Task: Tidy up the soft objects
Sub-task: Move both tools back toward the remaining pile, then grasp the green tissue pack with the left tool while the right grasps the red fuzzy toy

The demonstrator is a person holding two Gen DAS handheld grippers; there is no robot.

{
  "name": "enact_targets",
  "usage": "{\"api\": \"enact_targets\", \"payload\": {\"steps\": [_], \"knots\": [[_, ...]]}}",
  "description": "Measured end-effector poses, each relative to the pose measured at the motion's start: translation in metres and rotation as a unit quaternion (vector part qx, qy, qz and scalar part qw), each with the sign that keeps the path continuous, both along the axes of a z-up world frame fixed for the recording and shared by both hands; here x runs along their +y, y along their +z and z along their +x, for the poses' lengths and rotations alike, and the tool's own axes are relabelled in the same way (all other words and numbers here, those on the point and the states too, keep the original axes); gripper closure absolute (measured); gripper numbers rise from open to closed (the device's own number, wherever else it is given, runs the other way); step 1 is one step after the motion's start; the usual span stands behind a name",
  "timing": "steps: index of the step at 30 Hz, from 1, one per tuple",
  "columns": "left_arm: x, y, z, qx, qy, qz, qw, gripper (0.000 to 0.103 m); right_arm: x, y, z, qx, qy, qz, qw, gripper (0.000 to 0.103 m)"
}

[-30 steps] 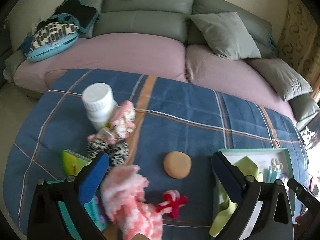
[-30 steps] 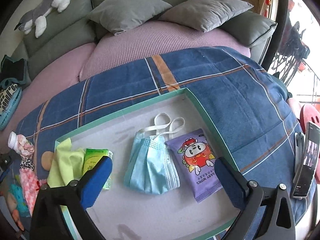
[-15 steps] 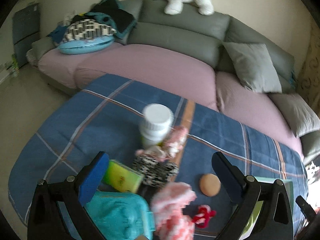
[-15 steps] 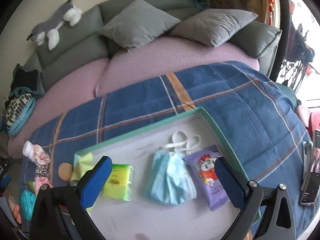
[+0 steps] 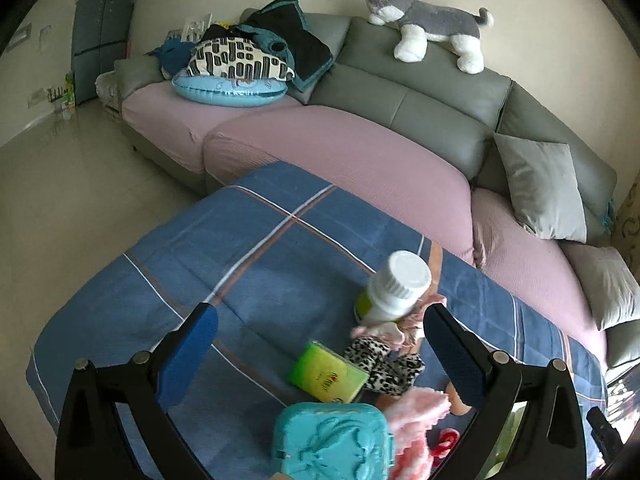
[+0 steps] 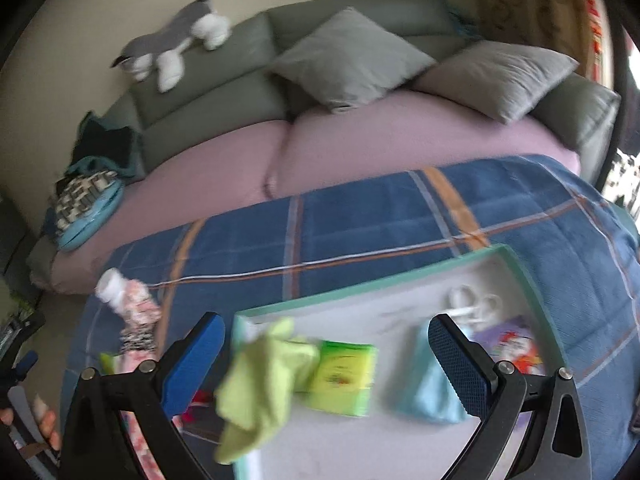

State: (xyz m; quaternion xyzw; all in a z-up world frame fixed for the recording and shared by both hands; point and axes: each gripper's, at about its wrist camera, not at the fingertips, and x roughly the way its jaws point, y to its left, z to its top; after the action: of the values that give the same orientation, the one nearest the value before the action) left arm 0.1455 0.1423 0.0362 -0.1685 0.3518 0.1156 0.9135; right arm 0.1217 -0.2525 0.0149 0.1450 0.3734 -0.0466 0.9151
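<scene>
Left hand-held gripper (image 5: pixel 320 354): jaws spread wide, nothing between them; hangs over the clutter.
Right hand-held gripper (image 6: pixel 326 354): jaws likewise apart and empty, above the tray; view is motion-blurred.
Teal case (image 5: pixel 334 442): nearest, at 6 o'clock in the left view, hard-looking.
Pink knit piece (image 5: pixel 412 420): 5 o'clock, touching the case.
Green tissue pack (image 5: pixel 328 372): just past the case, beside the leopard-print fabric (image 5: pixel 384 364).
White bottle (image 5: pixel 394 288): beyond, leaning on pink floral cloth.
Tray (image 6: pixel 360 292): right view; holds yellow-green cloth (image 6: pixel 260 380) draped over its 9 o'clock rim, a second green pack (image 6: pixel 344 372), blue mask (image 6: pixel 428 388), purple wipes (image 6: pixel 516 344).
Worktop (image 5: pixel 248 248): blue plaid cover; sofa behind.
Step (judged): between picks, choosing the next soft item.
Next move (judged): lower left jaws around the tissue pack or knit, avoiding the bottle.
</scene>
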Motion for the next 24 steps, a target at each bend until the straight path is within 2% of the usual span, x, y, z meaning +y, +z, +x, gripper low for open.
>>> {"api": "enact_targets", "payload": {"steps": [11, 15, 17, 21, 24], "knots": [[-0.005, -0.014, 0.009, 0.051, -0.033, 0.016, 0.998, 0.001, 0.096, -0.013, 0.02, 0.02, 0.126, -0.017, 0.992, 0.004], [-0.002, -0.021, 0.013, 0.064, -0.042, 0.002, 0.9971, 0.001, 0.123, -0.024, 0.023, 0.032, 0.171, -0.02, 0.985, 0.004], [-0.002, -0.026, 0.019, 0.078, -0.054, -0.008, 0.9954, 0.001, 0.132, -0.031, 0.026, 0.043, 0.187, -0.018, 0.981, 0.009], [-0.002, -0.038, 0.038, 0.129, -0.09, -0.005, 0.9875, 0.001, 0.142, -0.045, 0.032, 0.068, 0.207, -0.01, 0.976, 0.011], [-0.006, -0.049, 0.055, 0.184, -0.12, 0.022, 0.9753, 0.001, 0.145, -0.058, 0.036, 0.089, 0.219, -0.002, 0.972, 0.012]]}}
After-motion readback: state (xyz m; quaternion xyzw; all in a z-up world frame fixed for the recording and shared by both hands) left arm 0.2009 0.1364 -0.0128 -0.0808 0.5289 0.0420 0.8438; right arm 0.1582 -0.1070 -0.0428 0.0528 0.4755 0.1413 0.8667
